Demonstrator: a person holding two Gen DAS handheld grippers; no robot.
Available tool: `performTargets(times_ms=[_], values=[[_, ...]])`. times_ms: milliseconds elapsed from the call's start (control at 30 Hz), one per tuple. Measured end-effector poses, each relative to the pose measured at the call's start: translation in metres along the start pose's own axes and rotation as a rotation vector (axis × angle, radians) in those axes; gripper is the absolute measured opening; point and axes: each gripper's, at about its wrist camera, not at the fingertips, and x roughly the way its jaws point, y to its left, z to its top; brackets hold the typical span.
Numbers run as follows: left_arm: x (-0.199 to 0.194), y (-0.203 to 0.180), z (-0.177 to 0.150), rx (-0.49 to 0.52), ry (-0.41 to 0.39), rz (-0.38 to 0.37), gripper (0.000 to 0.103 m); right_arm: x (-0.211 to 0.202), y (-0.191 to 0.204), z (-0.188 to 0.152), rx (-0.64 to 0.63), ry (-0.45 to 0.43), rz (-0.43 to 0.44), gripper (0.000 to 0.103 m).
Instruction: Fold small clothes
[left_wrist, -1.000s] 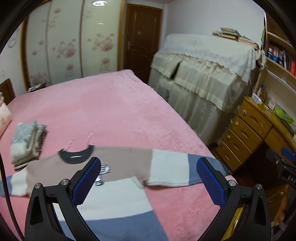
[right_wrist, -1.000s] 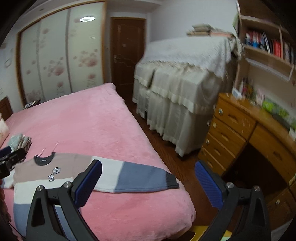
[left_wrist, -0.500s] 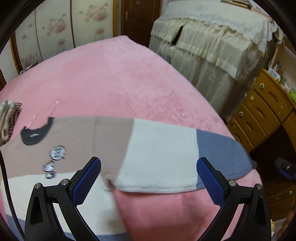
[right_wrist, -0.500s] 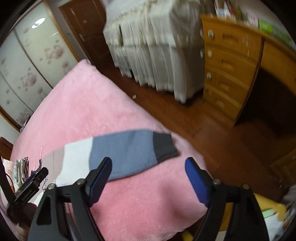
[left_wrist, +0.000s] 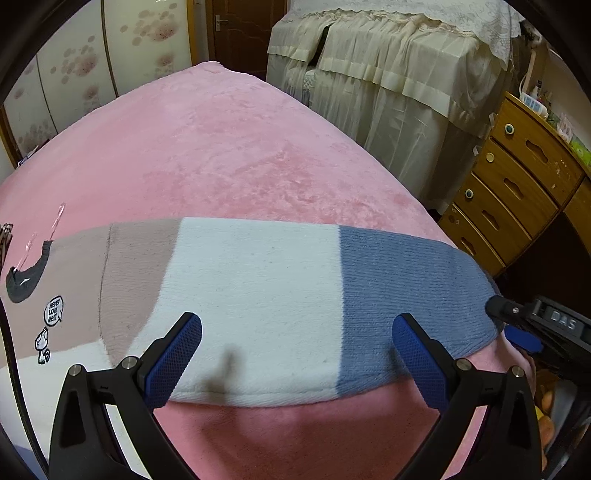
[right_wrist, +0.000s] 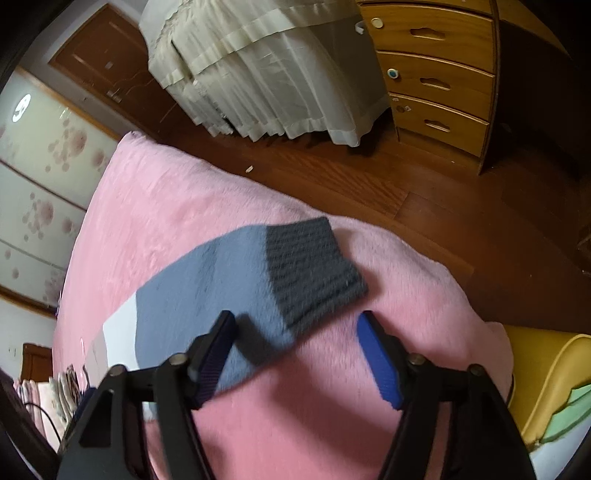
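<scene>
Left tool (left_wrist: 297, 363) has its two blue-padded fingers spread wide, and nothing is between them. It hangs just over the near edge of the sleeve (left_wrist: 295, 306) of a small knit sweater with brown, white and blue blocks of colour (left_wrist: 122, 284). The sweater lies flat on the fluffy pink bed cover (left_wrist: 221, 155), with the sleeve stretched straight out toward the bed's edge. Its dark grey collar (left_wrist: 27, 275) and a tiny cartoon cat patch (left_wrist: 43, 341) show at the far left.

Right tool (right_wrist: 297, 360) is open too — not quite as wide — and it holds nothing. It sits low over the end of the same sleeve, where the blue part meets the dark grey ribbed cuff (right_wrist: 310, 267). One finger (right_wrist: 216, 356) is over the blue knit, and the other (right_wrist: 378, 360) is over bare pink cover just beside the cuff. I cannot tell if either one touches the cloth — that view is a bit blurry.

Past the bed there is a brown wooden floor (right_wrist: 351, 177), a wooden chest of drawers (left_wrist: 517, 192) and a big thing under a cream lace cloth (left_wrist: 388, 55).
</scene>
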Motion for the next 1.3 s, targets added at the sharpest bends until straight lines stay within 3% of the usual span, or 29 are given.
performTargets(times_ms=[33,100,167,200,367,467,633,800,967,1167,1267,1300], values=[[-0.001,0.0,0.001,0.002,0.0,-0.002,0.103,0.003,0.0,0.001,0.002,0.0,0.001,0.05],[-0.005,0.001,0.001,0.003,-0.006,-0.008,0.103,0.009,0.001,0.004,-0.003,0.001,0.015,0.025],[-0.012,0.007,0.001,0.007,-0.018,-0.005,0.103,0.007,0.007,0.005,-0.022,-0.017,0.028,0.012],[-0.017,0.01,0.0,0.008,-0.022,-0.001,0.103,0.001,0.012,0.003,-0.036,-0.039,0.036,0.01],[-0.043,0.043,-0.006,-0.026,-0.04,0.02,0.103,-0.037,0.053,-0.01,-0.143,-0.149,0.141,0.01],[-0.065,0.077,-0.012,-0.066,-0.049,0.055,0.103,-0.063,0.102,-0.027,-0.248,-0.181,0.222,0.01],[-0.104,0.155,-0.034,-0.158,-0.067,0.15,0.103,-0.09,0.185,-0.065,-0.423,-0.178,0.359,0.01],[-0.138,0.247,-0.074,-0.295,-0.07,0.224,0.103,-0.087,0.271,-0.127,-0.592,-0.103,0.469,0.01],[-0.153,0.318,-0.116,-0.395,-0.054,0.279,0.103,-0.044,0.335,-0.196,-0.729,0.013,0.47,0.01],[-0.152,0.363,-0.146,-0.473,-0.033,0.29,0.103,0.019,0.368,-0.266,-0.859,0.098,0.36,0.011],[-0.149,0.374,-0.156,-0.497,-0.028,0.267,0.103,0.041,0.37,-0.287,-0.928,0.135,0.291,0.017],[-0.149,0.374,-0.158,-0.5,-0.029,0.26,0.103,0.046,0.371,-0.291,-0.947,0.152,0.278,0.024]])
